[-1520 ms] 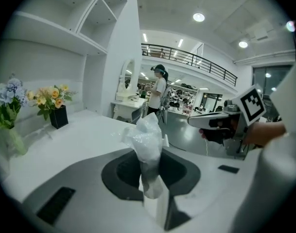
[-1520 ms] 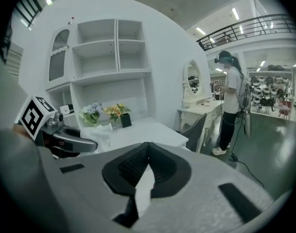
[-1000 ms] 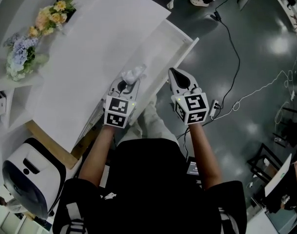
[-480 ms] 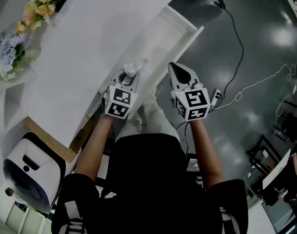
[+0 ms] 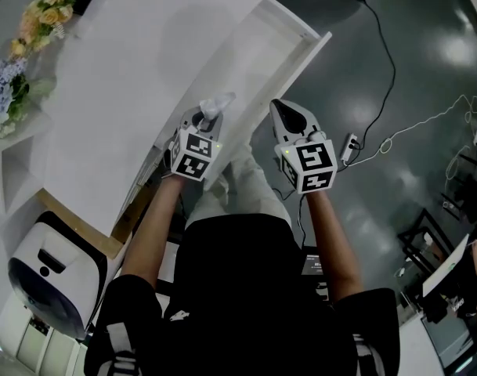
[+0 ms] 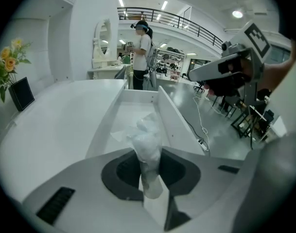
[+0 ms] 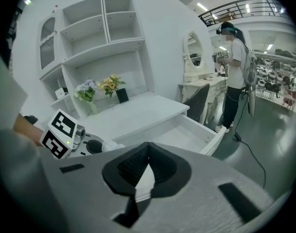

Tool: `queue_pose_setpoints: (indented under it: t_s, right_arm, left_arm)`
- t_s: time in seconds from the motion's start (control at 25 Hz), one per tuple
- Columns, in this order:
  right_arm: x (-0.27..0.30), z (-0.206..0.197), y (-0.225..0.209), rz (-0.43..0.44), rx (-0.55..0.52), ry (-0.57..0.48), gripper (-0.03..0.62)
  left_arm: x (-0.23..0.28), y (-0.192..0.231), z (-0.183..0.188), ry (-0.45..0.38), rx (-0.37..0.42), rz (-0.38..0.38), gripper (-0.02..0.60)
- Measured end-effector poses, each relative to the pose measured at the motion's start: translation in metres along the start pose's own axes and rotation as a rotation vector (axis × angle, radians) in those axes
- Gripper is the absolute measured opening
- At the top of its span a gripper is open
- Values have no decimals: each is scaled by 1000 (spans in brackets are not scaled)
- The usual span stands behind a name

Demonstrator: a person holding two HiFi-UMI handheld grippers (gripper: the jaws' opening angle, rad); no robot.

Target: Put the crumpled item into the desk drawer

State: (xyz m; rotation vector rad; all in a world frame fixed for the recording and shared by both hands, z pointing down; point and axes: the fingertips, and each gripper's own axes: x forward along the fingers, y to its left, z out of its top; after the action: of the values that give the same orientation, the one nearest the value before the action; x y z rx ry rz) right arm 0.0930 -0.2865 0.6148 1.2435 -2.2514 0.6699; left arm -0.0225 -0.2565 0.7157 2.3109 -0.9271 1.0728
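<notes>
A crumpled clear plastic wad (image 6: pixel 148 147) is pinched in my left gripper (image 6: pixel 150 191), which is shut on it; the same crumpled wad (image 5: pixel 214 106) shows pale at the left gripper (image 5: pixel 207 117) tips in the head view. It hangs over the near end of the open white desk drawer (image 6: pixel 130 114), whose pulled-out drawer (image 5: pixel 258 65) juts from the white desk (image 5: pixel 136 77). My right gripper (image 5: pixel 283 116) hovers just right of the drawer with nothing in it, and its jaws are shut (image 7: pixel 140 181). The open drawer (image 7: pixel 186 132) also shows in the right gripper view.
A flower bunch (image 5: pixel 23 61) stands at the desk's far left, beside a small dark frame (image 6: pixel 21 93). Cables and a power strip (image 5: pixel 349 146) lie on the grey floor to the right. A person (image 6: pixel 140 52) stands in the background. A white machine (image 5: pixel 46 276) sits at lower left.
My left gripper has carried the wad a little further forward over the drawer. The right gripper has stayed nearly in place.
</notes>
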Motion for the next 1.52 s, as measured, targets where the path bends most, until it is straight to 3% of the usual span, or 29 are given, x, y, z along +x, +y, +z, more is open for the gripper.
queue_pose_setpoints:
  t_s: [0.72,1.28,1.52]
  right_arm:
    - [17,-35,-11,10,19,66,-5]
    - [26,-47,-5,31,17,88,-5]
    - [26,-53,-5,36,21,101,-5]
  left_arm:
    - [52,-11,-57,156,-72,-71,57]
    - [70,-17,-67,175,-148,-76,58]
    - [75,-21,-76,205,-162,-89,133]
